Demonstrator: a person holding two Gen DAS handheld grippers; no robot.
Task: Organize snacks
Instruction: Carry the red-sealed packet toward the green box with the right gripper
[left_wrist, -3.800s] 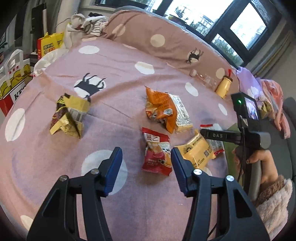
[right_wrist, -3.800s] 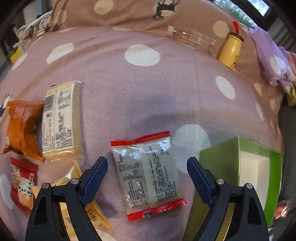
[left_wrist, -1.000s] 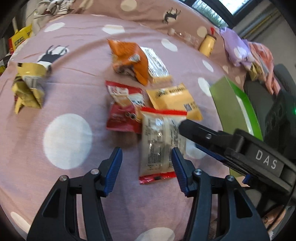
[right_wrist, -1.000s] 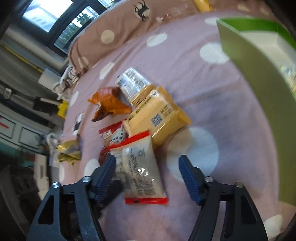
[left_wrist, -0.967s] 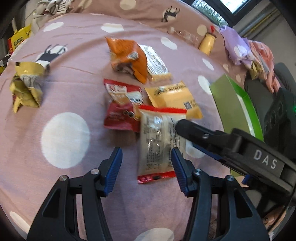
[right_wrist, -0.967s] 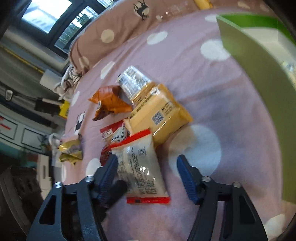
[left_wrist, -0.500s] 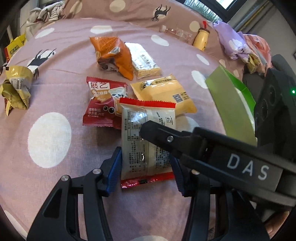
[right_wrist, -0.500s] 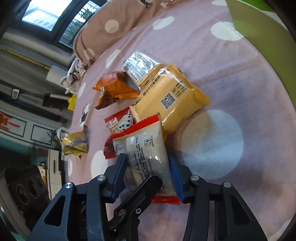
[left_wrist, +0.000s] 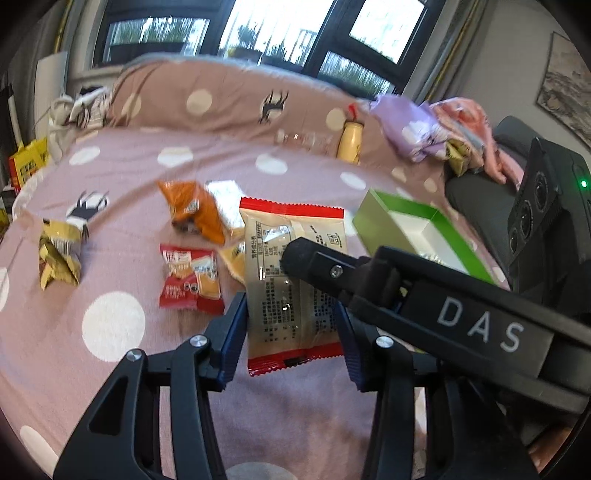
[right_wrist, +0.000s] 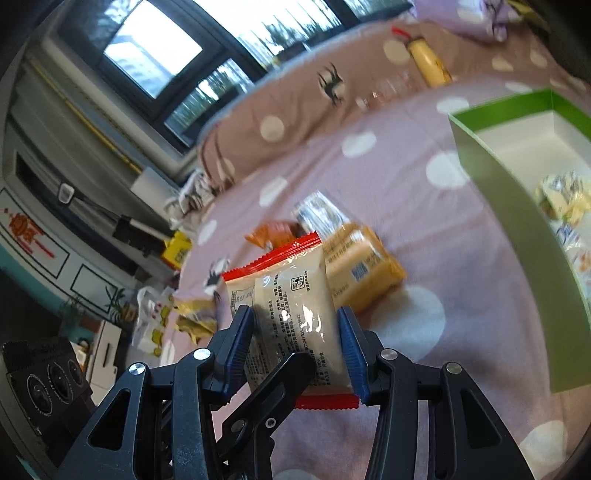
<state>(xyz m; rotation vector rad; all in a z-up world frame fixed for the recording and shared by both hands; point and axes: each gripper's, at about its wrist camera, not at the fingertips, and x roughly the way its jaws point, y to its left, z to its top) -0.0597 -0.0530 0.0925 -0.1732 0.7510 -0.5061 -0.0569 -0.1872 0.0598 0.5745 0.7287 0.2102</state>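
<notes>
Both grippers grip one beige snack packet with red ends (left_wrist: 291, 273), lifted off the bed. My left gripper (left_wrist: 291, 325) is shut on its sides. My right gripper (right_wrist: 297, 347) is shut on the same packet (right_wrist: 295, 314); one of its fingers (left_wrist: 317, 262) crosses the packet in the left wrist view. The green box (left_wrist: 406, 236) with white inside stands to the right and holds a few snacks (right_wrist: 565, 199). On the pink dotted bedspread lie a red packet (left_wrist: 188, 280), an orange packet (left_wrist: 192, 210), a yellow packet (right_wrist: 358, 269) and a crumpled gold packet (left_wrist: 59, 254).
A yellow bottle (left_wrist: 349, 142) and a clear bottle (left_wrist: 303, 138) lie against the spotted pillow at the back. Bundled clothes (left_wrist: 432, 129) lie at the far right. A clear cracker packet (right_wrist: 317, 214) lies beside the orange one. Bags stand off the bed's left edge (left_wrist: 26, 164).
Both grippers have closed on the beige packet and lifted it off the bedspread; the views have tilted up toward the windows.
</notes>
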